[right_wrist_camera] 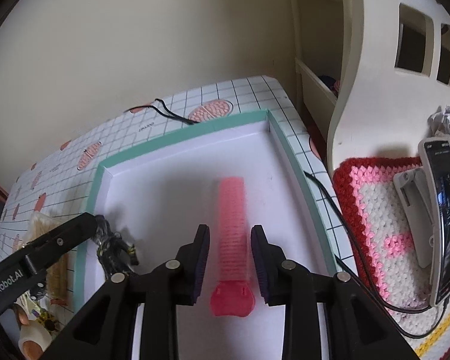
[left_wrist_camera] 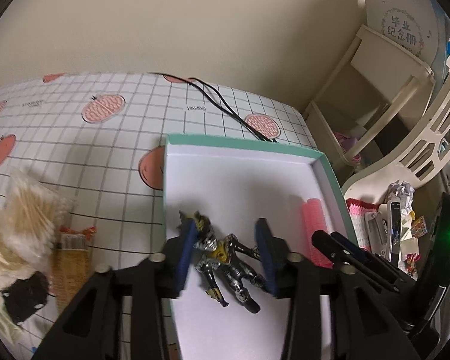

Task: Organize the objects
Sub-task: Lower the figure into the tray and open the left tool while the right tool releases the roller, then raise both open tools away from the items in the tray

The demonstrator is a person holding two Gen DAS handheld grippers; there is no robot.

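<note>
A shallow white box with a teal rim (left_wrist_camera: 240,144) (right_wrist_camera: 177,138) lies on the grid-patterned table. A silver, black and yellow action figure (left_wrist_camera: 225,258) (right_wrist_camera: 114,249) lies on the box floor at its near left. My left gripper (left_wrist_camera: 225,255) stands open around it, one blue pad on each side. A pink ribbed hair roller (right_wrist_camera: 231,210) (left_wrist_camera: 313,225) lies lengthwise by the box's right wall. My right gripper (right_wrist_camera: 230,240) is open and straddles the roller's near end, with a gap on both sides.
A bag of cotton swabs (left_wrist_camera: 30,207) and small packets sit left of the box. A black cable (left_wrist_camera: 222,102) runs across the table behind it. To the right are a cream shelf unit (left_wrist_camera: 375,96), a crocheted mat (right_wrist_camera: 375,210) and a phone on a stand (right_wrist_camera: 444,210).
</note>
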